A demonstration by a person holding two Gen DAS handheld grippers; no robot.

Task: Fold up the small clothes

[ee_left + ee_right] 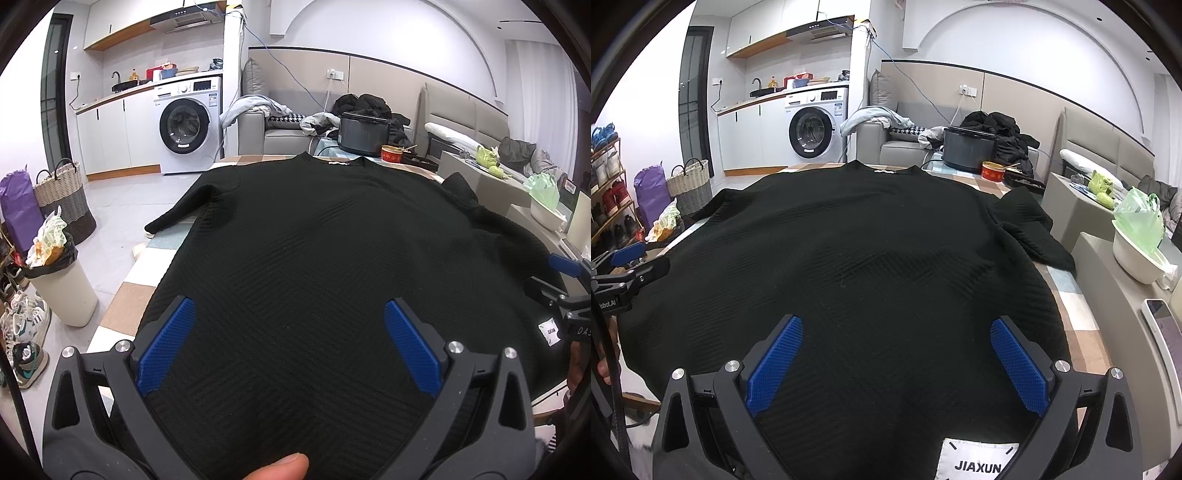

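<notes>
A black ribbed sweater (314,240) lies spread flat on the checked table, collar at the far end, sleeves hanging out to both sides; it also fills the right wrist view (868,258). A white "JIAXUN" label (977,461) sits at its near hem. My left gripper (290,314) is open, its blue pads over the sweater's near left part. My right gripper (897,328) is open over the near right part, above the label. Each gripper shows at the edge of the other's view: the right one in the left wrist view (565,266), the left one in the right wrist view (628,254).
A dark rice cooker (364,133) and a red bowl (393,151) stand at the table's far end. A bin (61,291), baskets (64,192) and shoes lie on the floor at left. A side counter with a white bowl and green bag (1139,236) and a phone (1161,321) is at right.
</notes>
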